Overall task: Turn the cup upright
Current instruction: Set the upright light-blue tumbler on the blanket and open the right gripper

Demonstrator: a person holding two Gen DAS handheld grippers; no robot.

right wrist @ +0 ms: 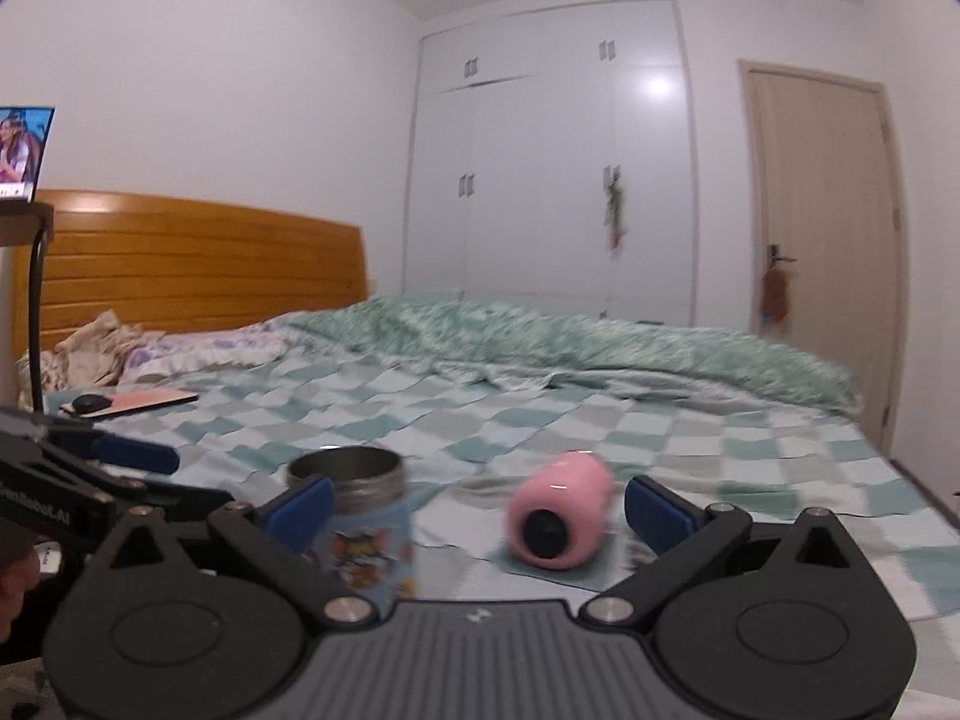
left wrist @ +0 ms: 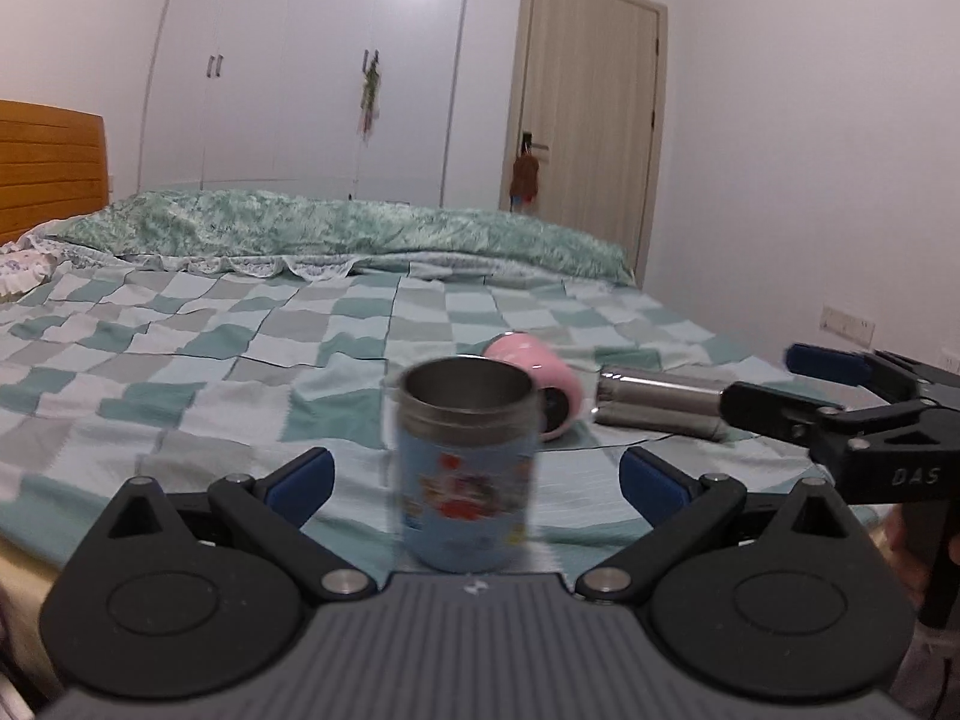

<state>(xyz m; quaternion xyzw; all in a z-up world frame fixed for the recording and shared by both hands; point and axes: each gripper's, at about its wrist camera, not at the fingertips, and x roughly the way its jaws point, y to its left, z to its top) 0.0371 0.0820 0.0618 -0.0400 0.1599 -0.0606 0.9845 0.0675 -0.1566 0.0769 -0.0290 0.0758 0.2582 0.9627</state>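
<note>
A blue cartoon-print steel cup (left wrist: 465,465) stands upright on the checked bedspread (left wrist: 210,348), between the spread fingers of my open left gripper (left wrist: 474,477), which does not touch it. It also shows in the right wrist view (right wrist: 366,525), behind my left finger. A pink cup (left wrist: 537,381) lies on its side behind it; in the right wrist view the pink cup (right wrist: 561,519) lies between the fingers of my open right gripper (right wrist: 477,507), base toward the camera. The right gripper (left wrist: 798,381) shows in the left wrist view at the right, open.
A steel flask (left wrist: 657,402) lies on its side right of the pink cup. A rumpled green quilt (left wrist: 360,228) runs across the far bed. A wooden headboard (right wrist: 198,264), a phone and dark object (right wrist: 129,402) lie at left. Wardrobe and door stand behind.
</note>
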